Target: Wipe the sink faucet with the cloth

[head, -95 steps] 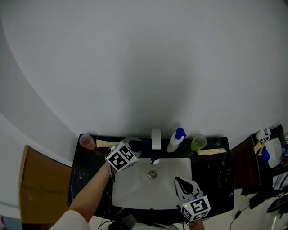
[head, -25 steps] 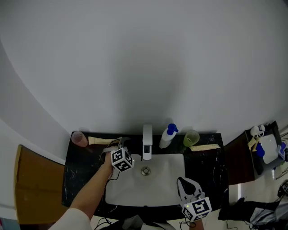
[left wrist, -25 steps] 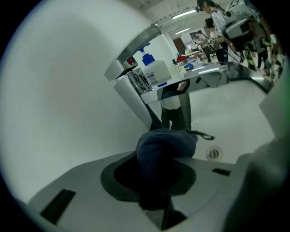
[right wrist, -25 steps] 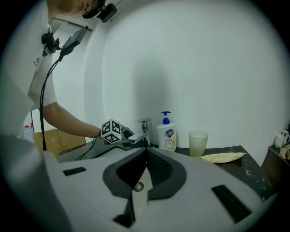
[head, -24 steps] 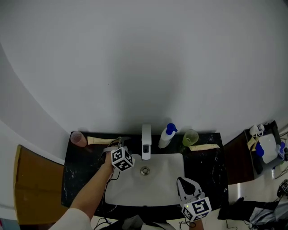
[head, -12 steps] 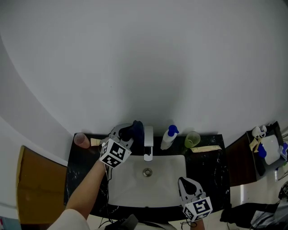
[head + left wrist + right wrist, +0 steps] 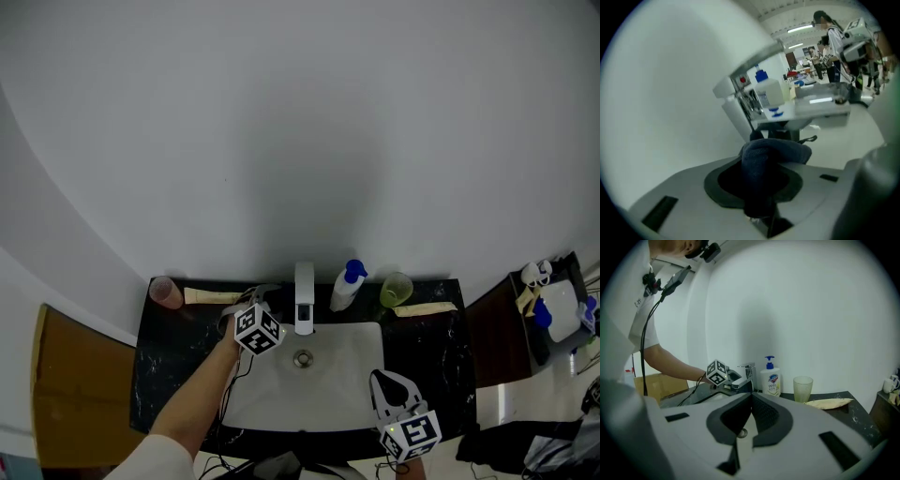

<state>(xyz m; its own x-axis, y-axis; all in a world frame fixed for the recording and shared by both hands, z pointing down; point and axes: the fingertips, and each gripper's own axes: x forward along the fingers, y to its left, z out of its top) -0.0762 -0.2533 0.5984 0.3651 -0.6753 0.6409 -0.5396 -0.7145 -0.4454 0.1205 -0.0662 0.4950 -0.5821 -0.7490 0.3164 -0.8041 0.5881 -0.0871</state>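
Cloth held just left of the faucet

Right gripper (image 7: 382,380) sits over the smooth white basin's (image 7: 281,412) near rim, jaws together and empty, with open bowl ahead. Left gripper (image 7: 265,298) clamps a dark, nubby cloth (image 7: 768,157) just beside the boxy faucet (image 7: 304,298), whose spout runs from the wall out over the basin.

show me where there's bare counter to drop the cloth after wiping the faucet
Widest bare patch: the black counter right of the basin, in front of the pale strip. A second lies left of the basin, in front of the pink cup, beside the person's arm. The back ledge is crowded: faucet, soap bottle, green cup.
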